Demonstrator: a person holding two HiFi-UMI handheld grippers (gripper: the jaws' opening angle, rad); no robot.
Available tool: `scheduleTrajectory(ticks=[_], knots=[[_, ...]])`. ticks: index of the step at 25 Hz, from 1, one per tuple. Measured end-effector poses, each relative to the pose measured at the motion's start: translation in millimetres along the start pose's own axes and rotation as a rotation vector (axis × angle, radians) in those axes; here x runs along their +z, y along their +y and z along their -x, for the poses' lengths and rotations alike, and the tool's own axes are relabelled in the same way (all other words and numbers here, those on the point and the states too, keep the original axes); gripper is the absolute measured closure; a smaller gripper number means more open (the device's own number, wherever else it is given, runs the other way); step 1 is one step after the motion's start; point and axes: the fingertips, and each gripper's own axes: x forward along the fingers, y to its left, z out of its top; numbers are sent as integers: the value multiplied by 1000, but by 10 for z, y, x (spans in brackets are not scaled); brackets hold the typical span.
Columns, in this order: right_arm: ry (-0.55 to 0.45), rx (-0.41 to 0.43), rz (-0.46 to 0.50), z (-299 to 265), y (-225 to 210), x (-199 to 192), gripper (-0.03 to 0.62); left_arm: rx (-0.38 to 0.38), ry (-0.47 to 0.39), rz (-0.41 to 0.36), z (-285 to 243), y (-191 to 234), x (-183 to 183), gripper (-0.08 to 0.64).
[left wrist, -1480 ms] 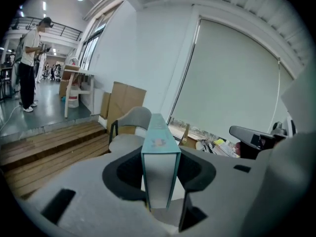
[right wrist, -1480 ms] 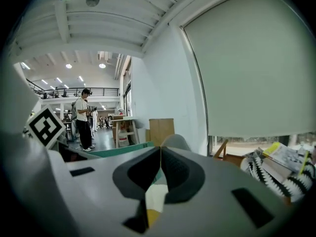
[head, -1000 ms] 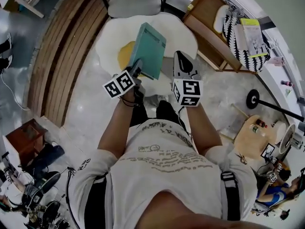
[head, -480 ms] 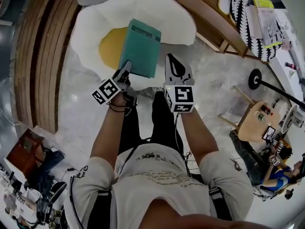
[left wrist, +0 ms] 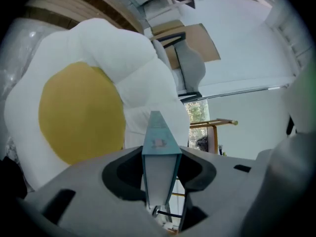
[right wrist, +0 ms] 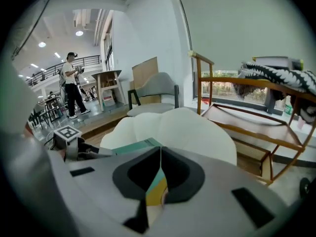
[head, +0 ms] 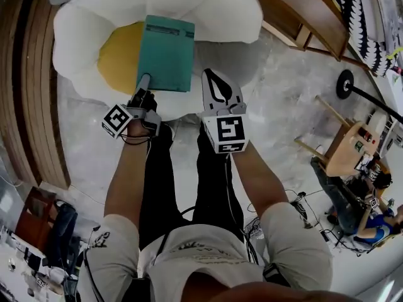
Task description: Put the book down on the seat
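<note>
Teal book gripped in left gripper fingers, right gripper fingers closed, empty; lower flat onto egg-shaped seat, over yellow centre, before releasing

Person's got a white short-sleeved T-shirt on, faded lettering across the chest and little dark prints at both sleeve hems. Dark straps run down either side of the T-shirt, with plain black trousers past its hem. Beyond its sleeves there's a thin black band on the left wrist. The left gripper and right gripper are both grey plastic, each with a marker cube of black-and-white squares.
</note>
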Motion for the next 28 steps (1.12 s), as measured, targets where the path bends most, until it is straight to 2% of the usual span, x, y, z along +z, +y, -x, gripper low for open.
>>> scheduleTrajectory(ticks=[5, 7, 11, 16, 19, 22, 28], knots=[[49, -5, -15, -204, -65, -574, 563, -16, 7, 168, -180, 479, -63, 382], [70, -8, -39, -264, -48, -782, 563, -14, 4, 202, -226, 599, -27, 380], [116, 4, -71, -294, 53, -1029, 563, 6, -8, 202, -227, 823, 42, 379], [129, 43, -106, -361, 177, -973, 563, 46, -27, 213, -157, 1043, -52, 377], [126, 87, -89, -435, 361, -883, 563, 106, 10, 164, -90, 1218, -196, 369], [132, 124, -82, -435, 499, -827, 563, 151, 54, 98, -41, 1323, -367, 289], [187, 143, -75, -471, 701, -893, 563, 200, 150, 83, 63, 1499, -627, 247]])
